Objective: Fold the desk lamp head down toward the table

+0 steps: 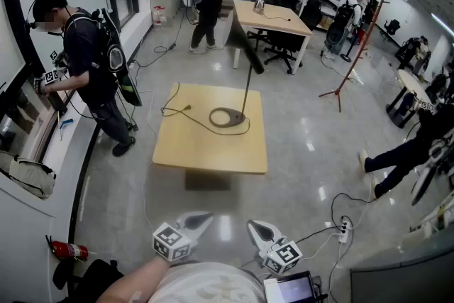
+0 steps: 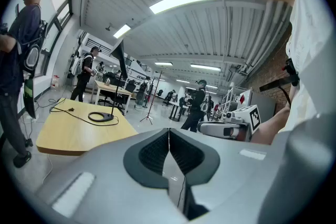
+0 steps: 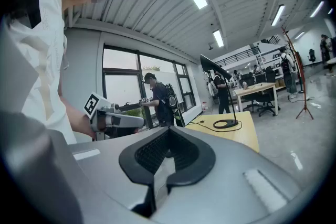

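Observation:
A black desk lamp stands on the small wooden table (image 1: pixel 184 145) a few steps ahead. Its ring base (image 1: pixel 227 117) sits near the table's far right, a thin pole rises from it, and the long head (image 1: pixel 250 57) slants up and to the left. Its cord (image 1: pixel 181 110) trails over the tabletop. The left gripper view shows the lamp base (image 2: pixel 101 117) far off to the left, and the right gripper view shows the lamp base (image 3: pixel 226 124) off to the right. My left gripper (image 1: pixel 207 218) and right gripper (image 1: pixel 252 226) hang side by side close to my body, far from the table. Both are shut and hold nothing.
A person with a backpack (image 1: pixel 89 67) works at the window ledge on the left. A fire extinguisher (image 1: pixel 69 250) lies by my left foot. A power strip with cables (image 1: pixel 345 229) lies on the floor to the right. A red stand (image 1: pixel 347 81) and a larger desk (image 1: pixel 273 18) are behind the table.

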Available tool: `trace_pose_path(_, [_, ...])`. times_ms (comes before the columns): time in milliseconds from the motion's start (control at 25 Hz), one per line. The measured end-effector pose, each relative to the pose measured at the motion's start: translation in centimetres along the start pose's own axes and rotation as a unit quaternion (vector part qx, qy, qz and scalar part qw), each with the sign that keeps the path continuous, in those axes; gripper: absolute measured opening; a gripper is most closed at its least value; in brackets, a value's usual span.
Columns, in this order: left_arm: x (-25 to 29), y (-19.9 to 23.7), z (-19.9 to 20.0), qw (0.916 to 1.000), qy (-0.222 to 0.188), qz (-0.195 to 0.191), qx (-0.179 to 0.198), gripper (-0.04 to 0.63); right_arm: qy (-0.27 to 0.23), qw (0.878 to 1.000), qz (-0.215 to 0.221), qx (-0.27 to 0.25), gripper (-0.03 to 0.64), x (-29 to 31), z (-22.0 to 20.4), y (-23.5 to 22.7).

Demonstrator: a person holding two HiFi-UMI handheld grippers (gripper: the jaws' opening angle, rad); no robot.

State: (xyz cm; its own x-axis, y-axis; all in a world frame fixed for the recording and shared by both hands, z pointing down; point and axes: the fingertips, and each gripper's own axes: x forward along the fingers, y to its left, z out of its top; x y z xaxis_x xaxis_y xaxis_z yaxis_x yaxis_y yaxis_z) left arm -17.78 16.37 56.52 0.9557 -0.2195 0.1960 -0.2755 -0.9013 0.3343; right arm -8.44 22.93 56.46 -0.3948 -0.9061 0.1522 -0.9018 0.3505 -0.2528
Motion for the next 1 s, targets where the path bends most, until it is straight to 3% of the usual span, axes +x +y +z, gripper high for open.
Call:
trace_pose_path(680, [3.5,-3.0,-0.2,0.9998,0.008,0.017,0.009,0.005,-0.019,1.000,-0.015,0.017,0.012,-3.0,0.3,-4.5])
trace_pose_path(1000, [5.8,-3.8,-1.1,0.9994,0.016,0.028,-0.009,0.005,-0.012,0.999,-0.029,0.025,0.011,-4.3,-0.2,-7.6])
